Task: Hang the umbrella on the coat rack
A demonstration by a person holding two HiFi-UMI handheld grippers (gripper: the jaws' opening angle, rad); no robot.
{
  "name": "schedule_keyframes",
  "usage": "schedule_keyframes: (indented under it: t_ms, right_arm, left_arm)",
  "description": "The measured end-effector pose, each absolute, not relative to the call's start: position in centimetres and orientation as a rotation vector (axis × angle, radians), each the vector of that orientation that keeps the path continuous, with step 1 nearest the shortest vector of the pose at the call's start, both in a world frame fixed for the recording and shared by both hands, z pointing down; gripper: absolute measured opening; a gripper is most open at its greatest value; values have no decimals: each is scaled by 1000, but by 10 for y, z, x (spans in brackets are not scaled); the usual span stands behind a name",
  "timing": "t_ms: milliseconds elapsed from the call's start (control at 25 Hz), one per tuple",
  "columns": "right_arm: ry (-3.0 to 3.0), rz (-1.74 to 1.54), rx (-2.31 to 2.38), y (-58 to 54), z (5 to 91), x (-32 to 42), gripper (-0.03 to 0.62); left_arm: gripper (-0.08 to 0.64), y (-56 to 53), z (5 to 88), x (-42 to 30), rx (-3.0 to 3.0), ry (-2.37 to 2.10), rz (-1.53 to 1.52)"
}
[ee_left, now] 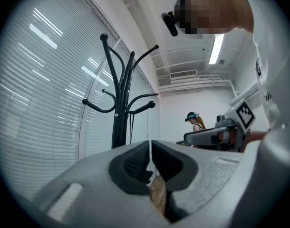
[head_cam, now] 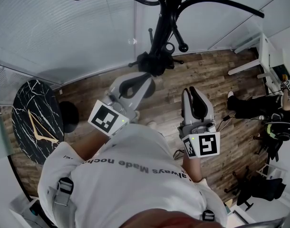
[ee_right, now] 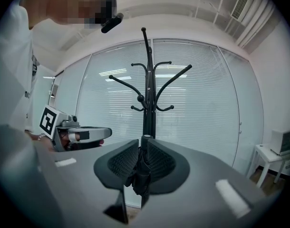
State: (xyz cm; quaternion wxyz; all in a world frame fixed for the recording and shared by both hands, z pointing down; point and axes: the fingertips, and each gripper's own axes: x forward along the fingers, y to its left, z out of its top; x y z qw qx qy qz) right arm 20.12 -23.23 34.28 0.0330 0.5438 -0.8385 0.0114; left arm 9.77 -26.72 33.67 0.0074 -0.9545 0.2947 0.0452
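Your right gripper (ee_right: pixel 143 145) is held level, its jaws clamped on the folded black umbrella (ee_right: pixel 140 175). The umbrella's top end shows just at the jaw tips and the rest of it hangs down below them. The coat rack (ee_right: pixel 147 99) stands upright straight ahead of this gripper, in front of the blinds (ee_right: pixel 207 108), and the umbrella is apart from it. Your left gripper (ee_left: pixel 150 146) is also level, its jaws together with only a thin slit between them and nothing in it; in its view the rack stands to the left. In the head view both grippers sit side by side ahead of your chest over the wooden floor (head_cam: pixel 207 75), the left one closer to the rack's pole. A round black marble table (head_cam: pixel 33 120) stands at the left, beside the window wall.
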Motion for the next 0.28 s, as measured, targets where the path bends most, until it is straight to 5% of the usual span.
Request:
schedule_keyframes:
  t_ms: [280]
  right_arm:
    - [-2575, 38, 1680, -233, 344, 203, 60]
  left_arm:
    - [17, -268, 338, 98, -2984, 918, 136]
